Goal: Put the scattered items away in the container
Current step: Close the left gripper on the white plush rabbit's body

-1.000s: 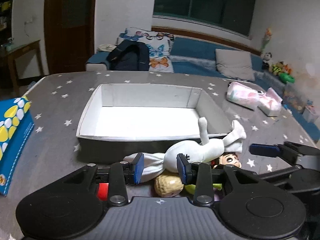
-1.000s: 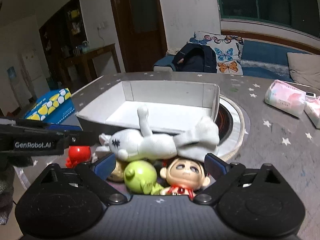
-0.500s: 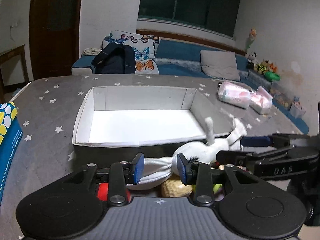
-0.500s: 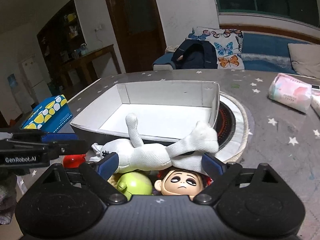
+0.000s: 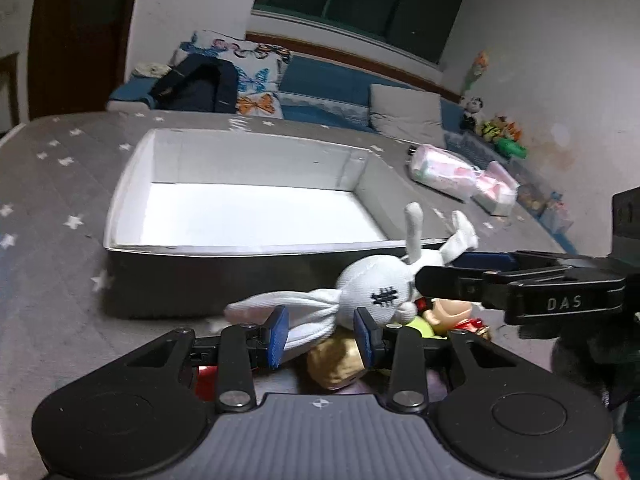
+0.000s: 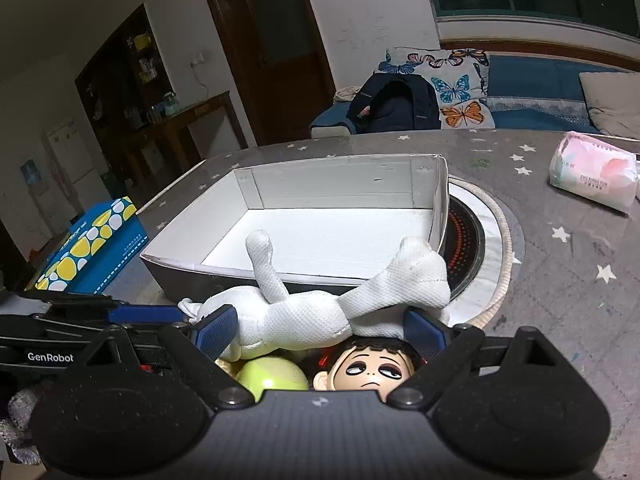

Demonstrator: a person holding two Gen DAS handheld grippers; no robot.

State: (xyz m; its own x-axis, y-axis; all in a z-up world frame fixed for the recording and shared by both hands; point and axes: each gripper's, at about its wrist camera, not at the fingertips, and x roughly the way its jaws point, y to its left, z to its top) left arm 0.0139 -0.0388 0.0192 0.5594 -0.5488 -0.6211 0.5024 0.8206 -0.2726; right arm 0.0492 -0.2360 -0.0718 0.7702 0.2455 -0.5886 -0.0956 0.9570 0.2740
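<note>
Left claw (image 5: pixel 320 336): jaws apart, blue pads on either side of the plush rabbit's (image 5: pixel 374 292) ears, which lie flat toward the left of the toy pile. Pads look close to the fabric but not pressing; reads as released.

Right claw (image 6: pixel 320 330): jaws spread wide, straddling the rabbit's body (image 6: pixel 296 320) just below the legs. Pads touch or nearly touch the cloth on both sides; no squeeze visible, so released as well.

Rabbit's long axis runs crosswise to both claws, parallel to the near wall of the box (image 5: pixel 248 256), head at the left claw's end, legs at the right. It lies on top of the other toys: a big-headed doll (image 6: pixel 368 372), a green ball-shaped toy (image 6: pixel 272 374), a tan figure (image 5: pixel 336 364).

The box sits directly beyond, on the starred surface (image 5: pixel 48 208), interior bare. Judgement: each claw is about equally near its own end; the lift goes forward over the near wall.
</note>
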